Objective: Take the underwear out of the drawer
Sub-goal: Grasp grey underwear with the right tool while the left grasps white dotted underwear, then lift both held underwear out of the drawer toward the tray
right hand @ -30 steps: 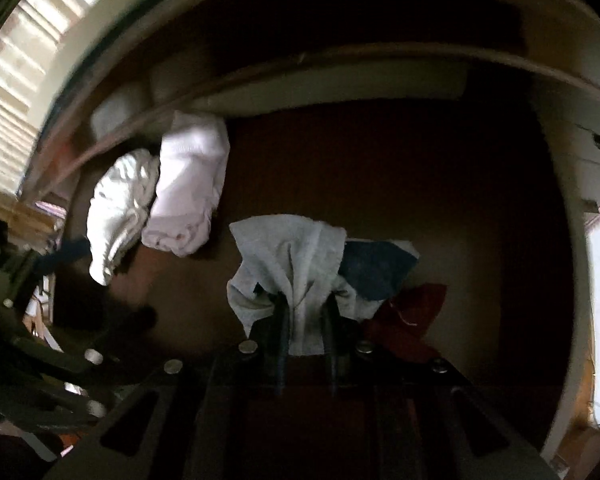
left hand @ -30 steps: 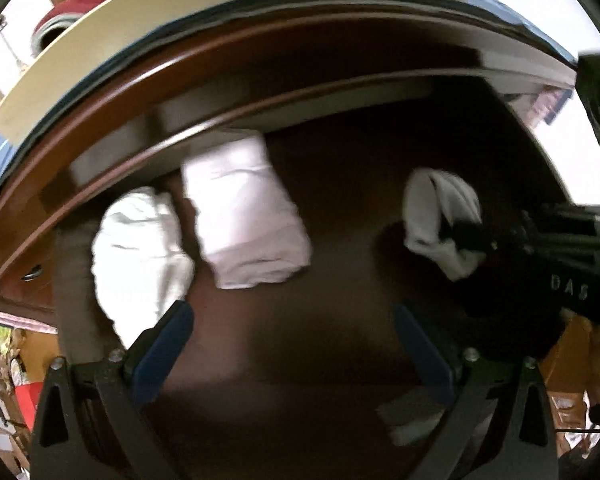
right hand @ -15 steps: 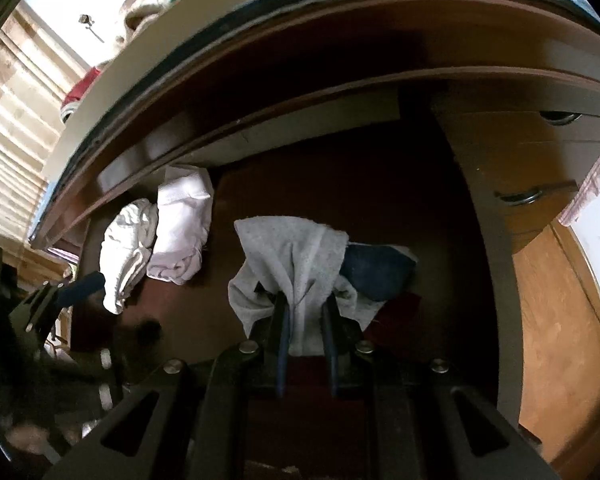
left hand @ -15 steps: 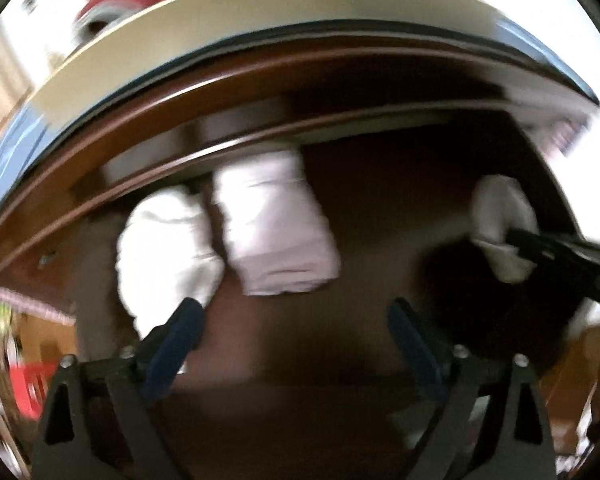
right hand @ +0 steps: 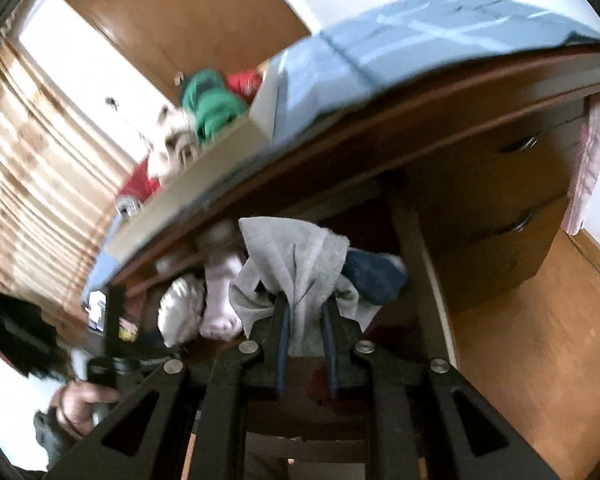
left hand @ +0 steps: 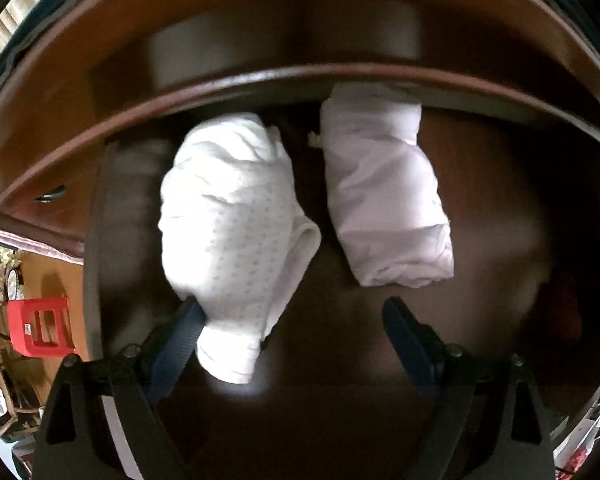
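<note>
Right claw [right hand: 306, 316] is clamped on grey underwear [right hand: 296, 256], lifted above the drawer [right hand: 428, 276]. Left claw [left hand: 292, 320] is spread wide, w/ one finger touching the dotted white pair [left hand: 232, 216] inside. Fabric looks light, soft, floppy; pinch a bunched fold mid-bundle.

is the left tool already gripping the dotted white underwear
No, the left tool is open, its fingers spread beside the dotted white underwear in the drawer.

I see my left gripper [left hand: 292, 320] spread wide over the dark wooden drawer [left hand: 500, 184]. Its left fingertip [left hand: 188, 316] touches the near end of a white dotted underwear bundle [left hand: 228, 224]. Just right of that bundle lies a folded pale pink garment [left hand: 384, 208], reaching farther back under the drawer opening's edge. A red plastic stool [left hand: 40, 326] stands far left, outside the drawer.
</note>
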